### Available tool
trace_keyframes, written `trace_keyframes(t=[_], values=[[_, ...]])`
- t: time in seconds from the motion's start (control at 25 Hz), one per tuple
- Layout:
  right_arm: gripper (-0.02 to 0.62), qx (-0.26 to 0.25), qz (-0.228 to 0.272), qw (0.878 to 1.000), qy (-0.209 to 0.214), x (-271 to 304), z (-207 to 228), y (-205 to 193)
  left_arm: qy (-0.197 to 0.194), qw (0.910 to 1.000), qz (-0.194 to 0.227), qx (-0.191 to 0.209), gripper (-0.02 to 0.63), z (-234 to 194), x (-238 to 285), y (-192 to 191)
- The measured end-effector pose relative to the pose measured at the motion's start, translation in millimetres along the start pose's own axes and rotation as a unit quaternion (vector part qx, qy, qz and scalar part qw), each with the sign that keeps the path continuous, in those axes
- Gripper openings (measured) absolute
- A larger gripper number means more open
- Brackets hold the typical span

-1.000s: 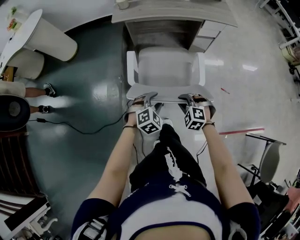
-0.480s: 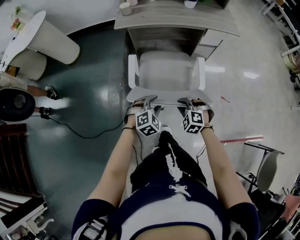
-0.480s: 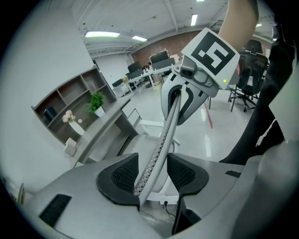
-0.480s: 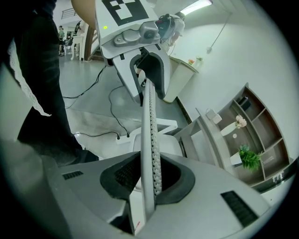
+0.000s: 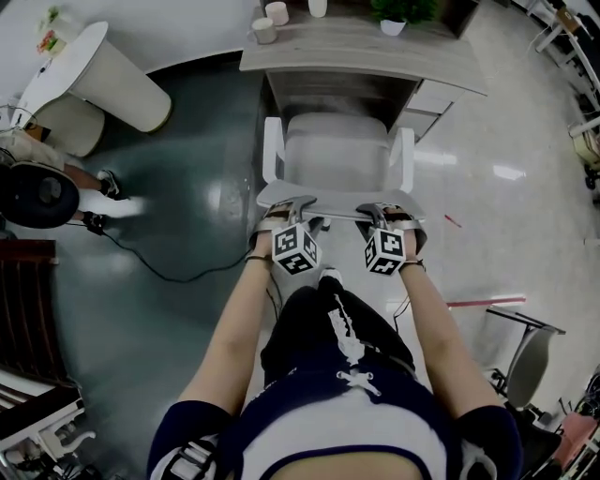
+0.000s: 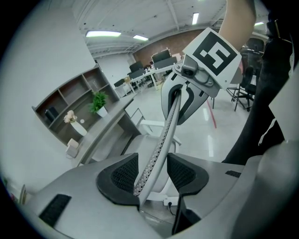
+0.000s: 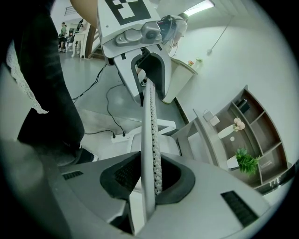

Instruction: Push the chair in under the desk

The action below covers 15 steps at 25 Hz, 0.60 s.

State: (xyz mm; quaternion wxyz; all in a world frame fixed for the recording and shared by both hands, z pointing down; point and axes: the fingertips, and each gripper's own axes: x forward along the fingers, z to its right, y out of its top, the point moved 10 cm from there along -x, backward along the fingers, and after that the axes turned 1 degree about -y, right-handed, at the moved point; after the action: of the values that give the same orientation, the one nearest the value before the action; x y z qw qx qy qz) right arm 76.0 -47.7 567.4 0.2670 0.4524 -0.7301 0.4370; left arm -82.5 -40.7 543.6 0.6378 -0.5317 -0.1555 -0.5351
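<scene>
Head view: the chair (image 5: pixel 339 155) stands at the near edge of the surface (image 5: pixel 361 49). The left gripper (image 5: pixel 284 204) sits loose around the top of the chair. The right gripper (image 5: pixel 387 210) is clenched on it.

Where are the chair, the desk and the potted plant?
chair (image 5: pixel 337 155): head view, on the seat.
desk (image 5: pixel 356 52): head view, on the bare desktop.
potted plant (image 5: pixel 398 9): head view, on the leaves.

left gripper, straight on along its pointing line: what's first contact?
The chair backrest: the left gripper straddles its top edge, jaws apart, so the edge would bottom out between them. Past that, the line seems to drop onto the chair seat, though depth is unclear.
</scene>
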Motion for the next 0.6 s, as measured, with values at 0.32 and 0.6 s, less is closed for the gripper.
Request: trace_keyframes(t=[0.32,0.6], values=[[0.066,-0.004,-0.001,1.0,0.001,10,20,-6,0.005,1.0,0.002,0.002,0.196,-17,12,4],[0.066,-0.006,0.0,1.0,0.004,15,34,-10,0.003,1.0,0.001,-0.002,0.196,-30,19,7]])
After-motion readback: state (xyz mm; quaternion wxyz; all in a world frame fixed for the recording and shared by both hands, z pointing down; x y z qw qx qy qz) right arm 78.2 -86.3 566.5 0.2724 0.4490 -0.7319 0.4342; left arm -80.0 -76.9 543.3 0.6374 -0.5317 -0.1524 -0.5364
